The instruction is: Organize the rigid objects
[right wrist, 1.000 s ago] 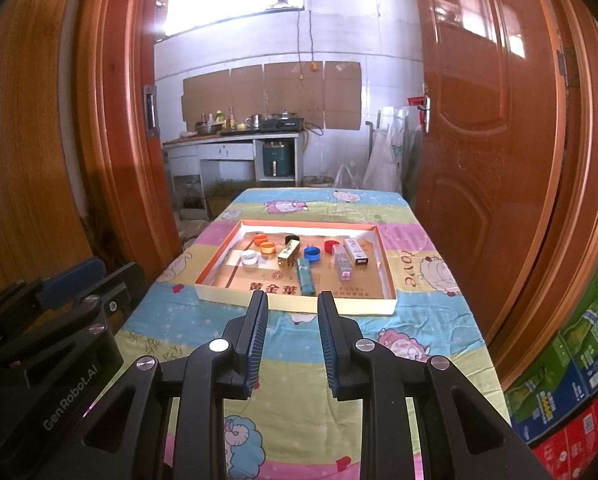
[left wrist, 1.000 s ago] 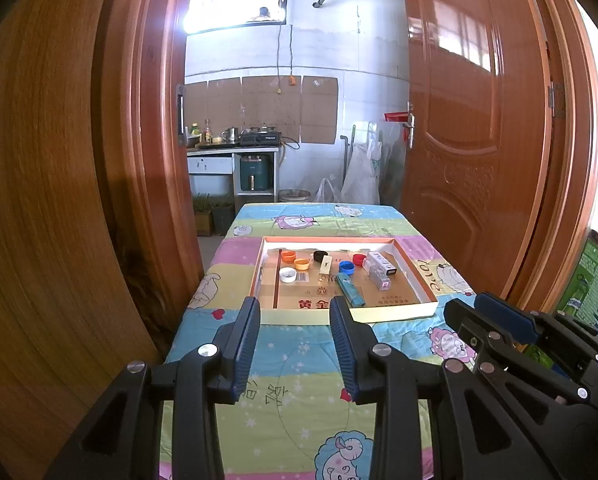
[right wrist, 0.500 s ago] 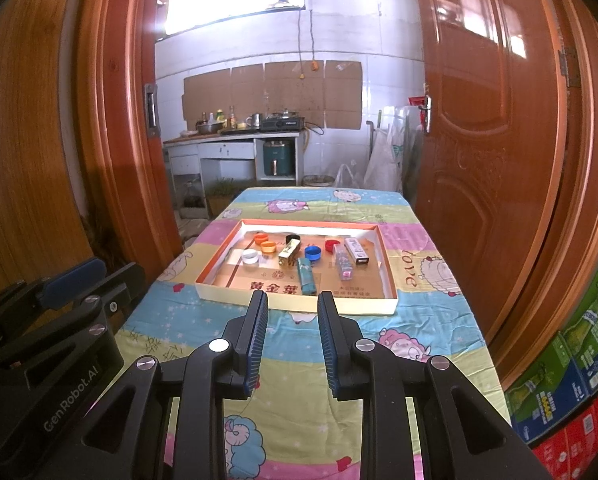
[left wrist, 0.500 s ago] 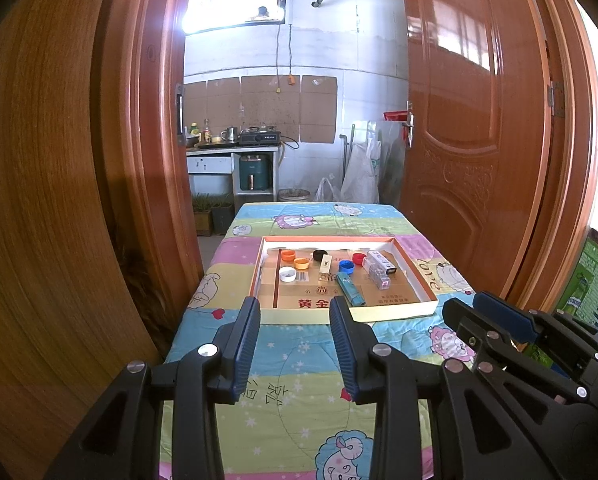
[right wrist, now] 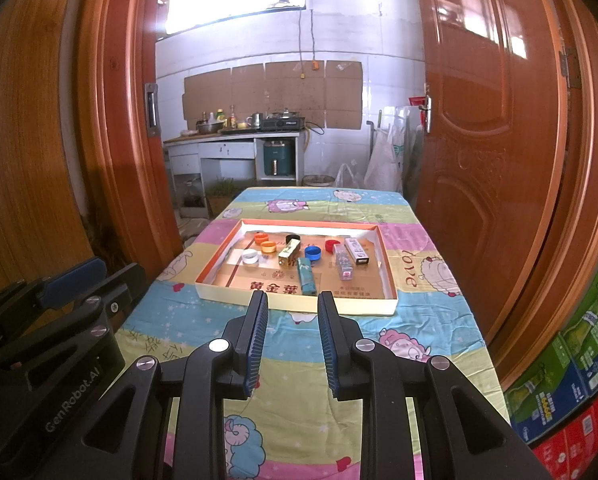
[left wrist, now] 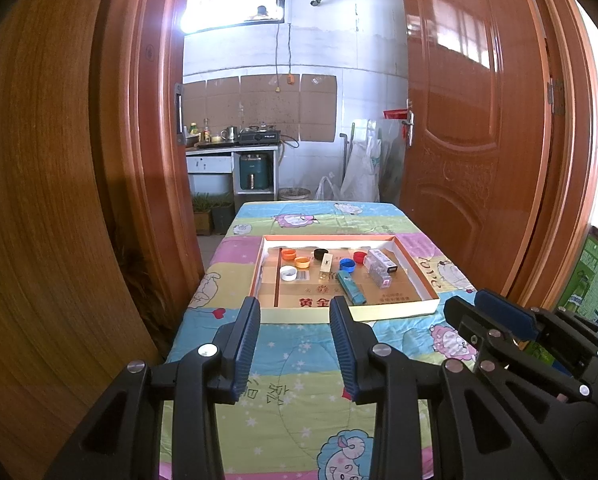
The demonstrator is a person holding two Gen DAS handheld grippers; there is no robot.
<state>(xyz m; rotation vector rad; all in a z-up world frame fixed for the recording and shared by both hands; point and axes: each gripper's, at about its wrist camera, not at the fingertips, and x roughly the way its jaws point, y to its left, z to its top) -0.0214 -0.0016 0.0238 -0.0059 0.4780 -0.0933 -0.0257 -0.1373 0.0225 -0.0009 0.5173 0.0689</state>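
Grippers left (left wrist: 295,312) and right (right wrist: 292,306) hover parted, empty.

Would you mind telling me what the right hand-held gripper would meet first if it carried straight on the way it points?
Probably the near wall of the shallow tray; the right hand-held gripper holds nothing, and only bare tablecloth lies before it. Depth is uncertain.

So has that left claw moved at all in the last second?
No. The left claw sits against the same spot on the tray's near rim as before.
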